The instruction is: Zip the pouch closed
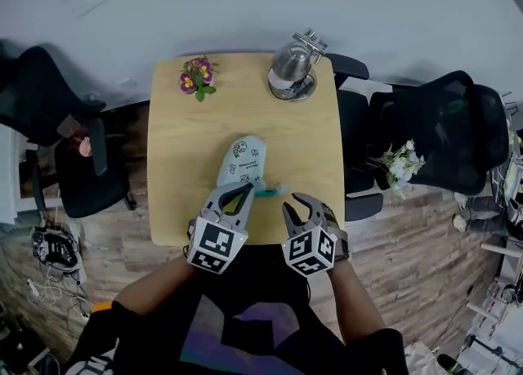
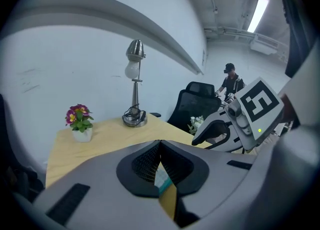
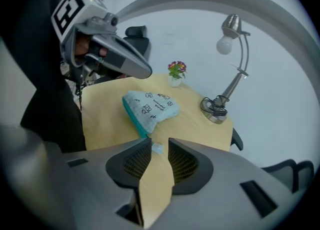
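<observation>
The pouch [image 1: 243,161] lies just ahead, long axis pointing away — its teal zip end [image 1: 266,191] nearest the right gripper [image 1: 301,203], jaws apart; the left gripper [image 1: 247,189] is shut

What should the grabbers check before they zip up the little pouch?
1. Pouch flat on the table: ok.
2. Right gripper open: ok.
3. Its pads on the zipper tab: not ok, the tab lies just at the tips, ungripped.
4. Left gripper holding the pouch steady: not ok, shut on nothing, up in the air.
5. Lamp and flower pot out of the way: ok.
6. How far the zipper is open: cannot tell.
</observation>
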The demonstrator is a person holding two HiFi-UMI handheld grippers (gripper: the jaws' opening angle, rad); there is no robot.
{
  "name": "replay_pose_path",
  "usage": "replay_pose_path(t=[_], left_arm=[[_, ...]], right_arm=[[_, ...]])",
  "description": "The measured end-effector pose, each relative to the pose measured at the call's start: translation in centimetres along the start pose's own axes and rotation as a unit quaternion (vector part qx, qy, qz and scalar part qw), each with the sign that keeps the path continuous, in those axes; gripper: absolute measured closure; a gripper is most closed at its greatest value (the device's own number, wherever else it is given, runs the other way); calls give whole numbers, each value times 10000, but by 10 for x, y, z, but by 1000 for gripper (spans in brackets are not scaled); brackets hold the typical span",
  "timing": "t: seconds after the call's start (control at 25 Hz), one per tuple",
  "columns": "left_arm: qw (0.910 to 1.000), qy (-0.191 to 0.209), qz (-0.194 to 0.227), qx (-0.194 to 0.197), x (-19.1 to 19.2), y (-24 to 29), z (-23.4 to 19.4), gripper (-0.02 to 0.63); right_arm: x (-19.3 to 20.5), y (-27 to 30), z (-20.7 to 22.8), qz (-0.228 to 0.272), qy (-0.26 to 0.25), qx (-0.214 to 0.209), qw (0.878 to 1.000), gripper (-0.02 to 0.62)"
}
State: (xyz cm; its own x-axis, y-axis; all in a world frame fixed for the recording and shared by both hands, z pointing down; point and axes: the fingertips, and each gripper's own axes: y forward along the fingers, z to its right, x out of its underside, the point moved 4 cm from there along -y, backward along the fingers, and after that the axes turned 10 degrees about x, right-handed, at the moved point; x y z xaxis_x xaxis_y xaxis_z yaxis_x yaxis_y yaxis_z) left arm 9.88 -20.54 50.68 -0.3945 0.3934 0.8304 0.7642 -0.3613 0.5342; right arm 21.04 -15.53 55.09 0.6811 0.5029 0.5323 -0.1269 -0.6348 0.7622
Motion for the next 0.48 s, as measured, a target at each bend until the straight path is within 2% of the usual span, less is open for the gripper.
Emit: replay_pose_path(t=[0.16,0.48], left_arm=[[9995,-123,-138,-239,12,2,-1,595],[9967,-463,-324,-581,44,-3,-3,595]], right_arm=[[12,15,-11,75,-858,-489,9951,463],[21,43,-21,267,-1839,-1003,9775,453]])
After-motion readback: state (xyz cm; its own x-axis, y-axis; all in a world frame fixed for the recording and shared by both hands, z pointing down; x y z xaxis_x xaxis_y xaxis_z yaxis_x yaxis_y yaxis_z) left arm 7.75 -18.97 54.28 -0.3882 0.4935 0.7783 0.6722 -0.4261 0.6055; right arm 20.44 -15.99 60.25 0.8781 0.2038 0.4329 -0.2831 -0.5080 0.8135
